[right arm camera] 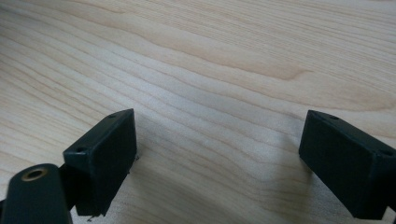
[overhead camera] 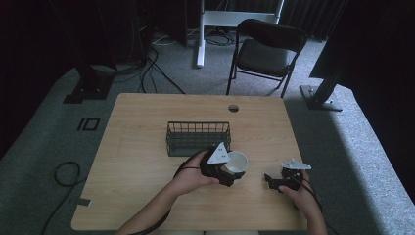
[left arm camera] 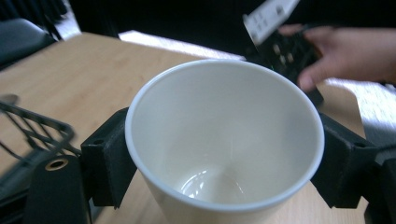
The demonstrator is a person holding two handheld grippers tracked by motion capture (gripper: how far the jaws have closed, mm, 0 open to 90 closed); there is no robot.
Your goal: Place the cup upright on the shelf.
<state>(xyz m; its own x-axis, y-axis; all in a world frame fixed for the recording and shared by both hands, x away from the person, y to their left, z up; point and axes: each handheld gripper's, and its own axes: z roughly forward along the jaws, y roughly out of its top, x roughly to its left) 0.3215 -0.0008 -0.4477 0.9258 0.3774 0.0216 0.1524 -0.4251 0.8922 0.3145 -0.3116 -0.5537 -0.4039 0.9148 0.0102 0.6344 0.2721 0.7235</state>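
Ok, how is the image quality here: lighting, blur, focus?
High view: dim, dark surroundings, the table evenly lit. Left gripper view: the white cup is sharp, the wire basket and the other hand behind it are blurred. Right gripper view: bright, wood grain crisp, near fingers slightly soft.

The high view looks forward and down over the whole wooden table (overhead camera: pixel 147 196) from the person's side. The left gripper view sits very near a white cup (left arm camera: pixel 224 140) (also seen from above, (overhead camera: pixel 237 161)), facing the right gripper (left arm camera: pixel 285 51). The right gripper view faces bare tabletop (right arm camera: pixel 210 60), close up.
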